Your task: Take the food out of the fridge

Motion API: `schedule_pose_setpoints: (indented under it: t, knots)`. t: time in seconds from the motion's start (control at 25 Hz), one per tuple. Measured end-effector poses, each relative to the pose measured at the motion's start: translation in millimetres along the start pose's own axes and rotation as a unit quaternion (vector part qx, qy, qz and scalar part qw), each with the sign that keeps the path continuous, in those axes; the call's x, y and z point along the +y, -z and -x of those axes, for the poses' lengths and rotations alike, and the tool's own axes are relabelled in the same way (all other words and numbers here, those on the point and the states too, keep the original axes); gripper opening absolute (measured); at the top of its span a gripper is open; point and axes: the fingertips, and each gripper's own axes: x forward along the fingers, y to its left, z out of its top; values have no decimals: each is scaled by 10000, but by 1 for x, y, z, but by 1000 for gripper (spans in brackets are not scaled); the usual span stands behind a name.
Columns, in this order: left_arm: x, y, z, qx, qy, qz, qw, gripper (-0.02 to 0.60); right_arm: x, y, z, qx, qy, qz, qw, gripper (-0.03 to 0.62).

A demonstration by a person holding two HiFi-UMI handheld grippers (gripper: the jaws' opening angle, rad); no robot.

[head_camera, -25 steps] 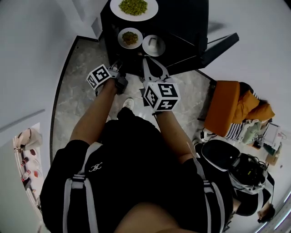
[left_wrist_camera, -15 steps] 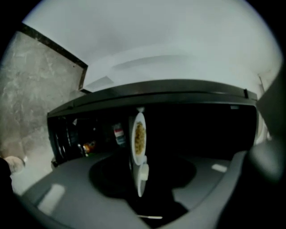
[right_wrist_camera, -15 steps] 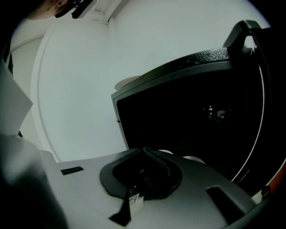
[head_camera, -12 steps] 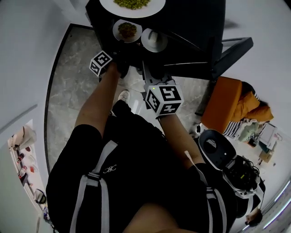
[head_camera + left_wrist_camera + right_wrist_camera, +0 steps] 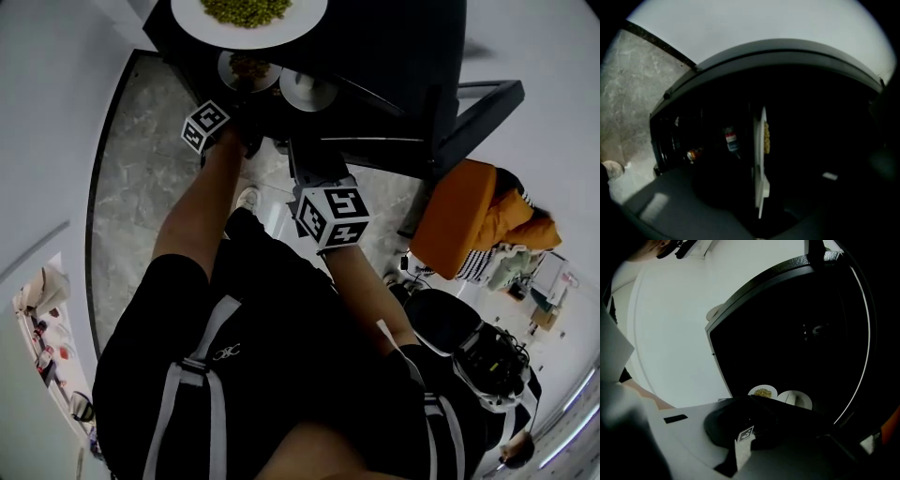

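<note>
At the open front of a low black fridge [image 5: 394, 56], a person in a black shirt [image 5: 281, 356] reaches both arms forward over a grey marbled floor [image 5: 141, 187], with the fridge door [image 5: 473, 103] swung out to the right. Inside the dark compartment two pieces of crockery sit side by side: a small round white dish [image 5: 270, 79] holding brownish-green chopped food [image 5: 248, 66], and just to its right a white bowl [image 5: 307, 89] whose contents cannot be made out. On top of the fridge lies a large round white plate [image 5: 305, 21] heaped with green food [image 5: 246, 7]. The left hand-held gripper [image 5: 246, 136] is at the mouth of the compartment, near the small dish and rolled onto its side, so its own view shows that dish edge-on, straight ahead. Its jaws have just been opening and stand apart with nothing clamped; whether the dish's rim lies between them cannot be told in the dark. Left of the dish in that view a bottle with a red and blue label [image 5: 731, 139] and a reddish can [image 5: 693, 153] show dimly. The right hand-held gripper [image 5: 302, 155] points at the fridge in front of the white bowl and apart from it, with its jaws pressed together and nothing between them. An orange cloth [image 5: 478, 220] lies in a heap to the right, beyond the door.
</note>
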Motion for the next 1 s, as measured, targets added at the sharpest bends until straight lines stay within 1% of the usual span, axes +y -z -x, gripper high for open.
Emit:
schedule_pose_setpoints:
  t: [0.16,0.32,0.48,0.6,0.68,0.72,0.88,1.0]
  knots:
    - [0,-1,3,7,-64,-97,9999,168,3,0,-7,22,-124,45,9999,0]
    - [-2,-2,11,114,-69,-169,9998,110,8,-4,-10,-12,-234,70,9997,0]
    - [-1,-5,21,233,-222,-200,9993,106,15,-3,-12,-19,-326,17,9995,0]
    - [-4,-5,26,320,-233,-234,9989,57,18,-5,-12,-41,-358,5,9994,0]
    - [-6,-5,29,370,-184,-170,9990,42,19,-6,-12,-59,-365,3,9993,0]
    - [-6,-5,30,379,-148,-107,9991,25,20,-7,-12,-66,-366,5,9993,0]
    - [-7,-5,36,370,-62,193,9991,15,22,-8,-11,-78,-359,14,9993,0]
    - [-11,-5,41,339,99,252,9991,11,23,-8,-10,-69,-352,33,9994,0]
